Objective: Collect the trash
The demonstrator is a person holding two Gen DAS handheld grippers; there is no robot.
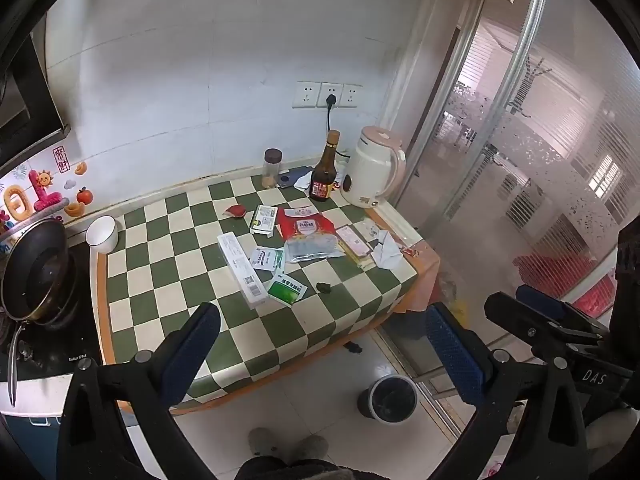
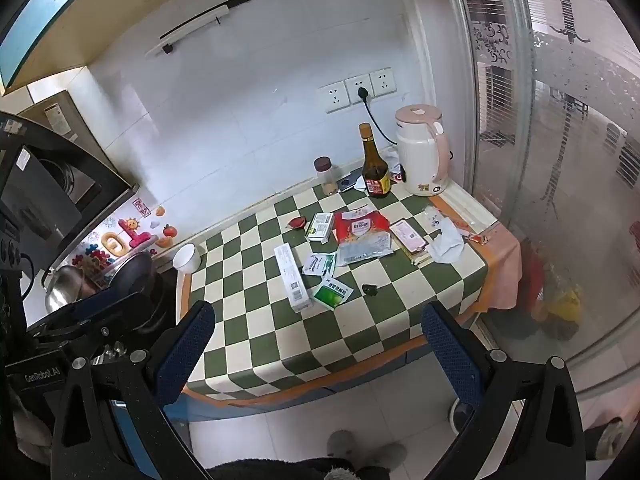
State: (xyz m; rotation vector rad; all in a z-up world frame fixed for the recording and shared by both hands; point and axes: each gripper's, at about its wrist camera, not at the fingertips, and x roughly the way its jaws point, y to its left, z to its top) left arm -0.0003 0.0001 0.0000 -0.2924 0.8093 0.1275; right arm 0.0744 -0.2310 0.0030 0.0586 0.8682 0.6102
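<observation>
L tool (image 1: 320, 344) jaws wide apart, R tool (image 2: 318, 342) same, both held level

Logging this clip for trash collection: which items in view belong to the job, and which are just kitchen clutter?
Job items:
long white box
green sachet
red bag
crumpled tissue
trash bin on the floor

Just lying about:
kettle
sauce bottle
spice jar
white bowl
frying pan

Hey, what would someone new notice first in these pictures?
The green-and-white checkered table, strewn mid-surface with wrappers, notably a red packet and a long white box. Behind them, a dark bottle stands beside a cream kettle. A bin sits on the floor.
</observation>
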